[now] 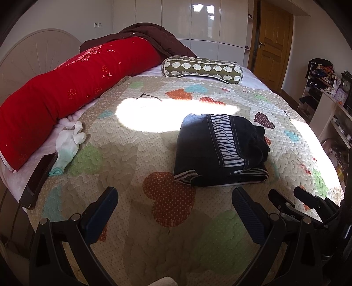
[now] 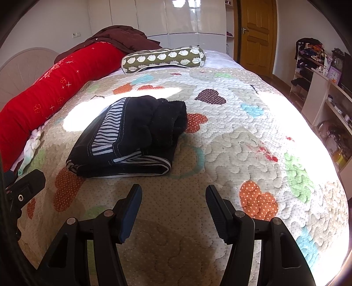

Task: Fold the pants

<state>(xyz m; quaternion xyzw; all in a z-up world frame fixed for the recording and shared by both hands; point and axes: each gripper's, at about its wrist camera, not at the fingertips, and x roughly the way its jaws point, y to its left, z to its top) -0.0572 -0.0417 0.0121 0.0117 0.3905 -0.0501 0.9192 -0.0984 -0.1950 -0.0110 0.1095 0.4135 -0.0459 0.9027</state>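
Folded dark pants [image 2: 129, 136] on quilt [image 2: 231, 136]; left gripper [image 1: 175, 211] and right gripper [image 2: 173, 209] spread, empty, near pants' front edge. Folding apparently complete; next, withdrawal or tidying.

Hard sunlight blows out the quilt [image 1: 132, 136] beyond the tongs; wardrobe [image 2: 182, 17] glares; fisheye bends dark edges.

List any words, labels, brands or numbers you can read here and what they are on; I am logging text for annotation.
None can be read.
Clock on the shelf: face too small to read.
Folded pants: stripes only, no label showing.
Red bolster: stars and flower shapes, no words.
Green pillow: pattern only.
Quilt: patches only.
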